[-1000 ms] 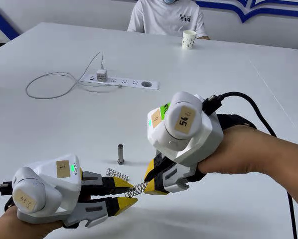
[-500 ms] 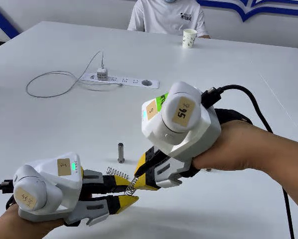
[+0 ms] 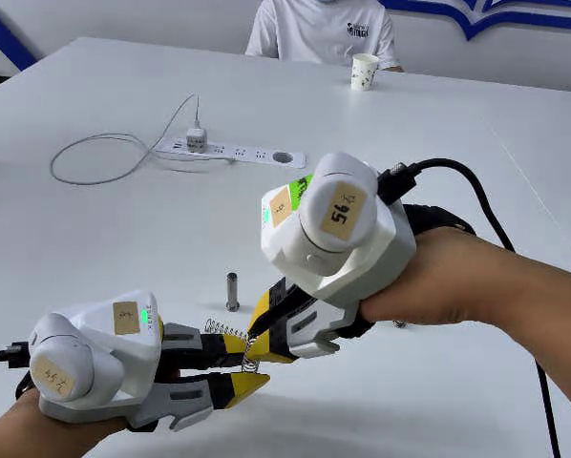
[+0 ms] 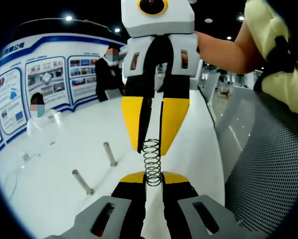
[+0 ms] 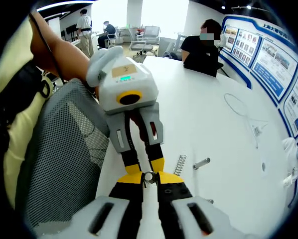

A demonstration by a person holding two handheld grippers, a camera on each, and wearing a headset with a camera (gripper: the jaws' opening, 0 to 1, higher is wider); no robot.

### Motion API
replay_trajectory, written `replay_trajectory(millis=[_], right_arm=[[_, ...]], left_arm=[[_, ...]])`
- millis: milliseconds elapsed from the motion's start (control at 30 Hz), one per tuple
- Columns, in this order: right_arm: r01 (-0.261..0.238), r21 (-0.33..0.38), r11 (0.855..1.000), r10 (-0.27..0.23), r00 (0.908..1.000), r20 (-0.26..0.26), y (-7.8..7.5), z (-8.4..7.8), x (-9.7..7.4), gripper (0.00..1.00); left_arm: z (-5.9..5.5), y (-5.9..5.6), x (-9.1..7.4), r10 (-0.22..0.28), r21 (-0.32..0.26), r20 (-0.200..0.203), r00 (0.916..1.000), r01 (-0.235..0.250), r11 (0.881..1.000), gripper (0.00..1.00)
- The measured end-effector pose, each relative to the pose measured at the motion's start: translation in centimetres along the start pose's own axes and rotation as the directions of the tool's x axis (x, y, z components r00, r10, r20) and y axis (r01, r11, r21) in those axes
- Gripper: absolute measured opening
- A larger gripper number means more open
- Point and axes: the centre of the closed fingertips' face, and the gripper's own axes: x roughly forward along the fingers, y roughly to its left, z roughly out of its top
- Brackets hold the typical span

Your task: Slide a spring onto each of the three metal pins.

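My right gripper (image 3: 257, 342) is shut on a small steel spring (image 3: 251, 359) and points down-left at my left gripper (image 3: 247, 364). The left gripper is open, and the spring's free end sits between its yellow tips. In the left gripper view the spring (image 4: 151, 162) spans from the right gripper (image 4: 151, 147) to the left gripper (image 4: 154, 180). A second spring (image 3: 223, 330) lies on the table beside them. One metal pin (image 3: 232, 291) stands upright just beyond. Two pins (image 4: 109, 153) (image 4: 82, 181) appear in the left gripper view.
A white power strip (image 3: 233, 154) with a looped cable (image 3: 95, 162) lies further back on the white table (image 3: 438, 172). A paper cup (image 3: 364, 72) stands at the far edge, where a person (image 3: 319, 29) sits. A mesh chair (image 4: 258, 164) is behind me.
My right gripper has carried the spring to the left and closer to the left gripper, so the spring's end now lies between the left tips. The left gripper has barely moved.
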Motion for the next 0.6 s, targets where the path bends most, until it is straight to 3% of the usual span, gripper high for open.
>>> replay_trajectory(millis=[600], right_arm=[[0.024,0.01,1.0,-0.023,0.9995,-0.023,-1.0,-0.8,-0.8,0.11]], left_arm=[[-0.2,0.9,-0.9,0.038,-0.056,0.012,0.9992,-0.038,0.998,0.22]])
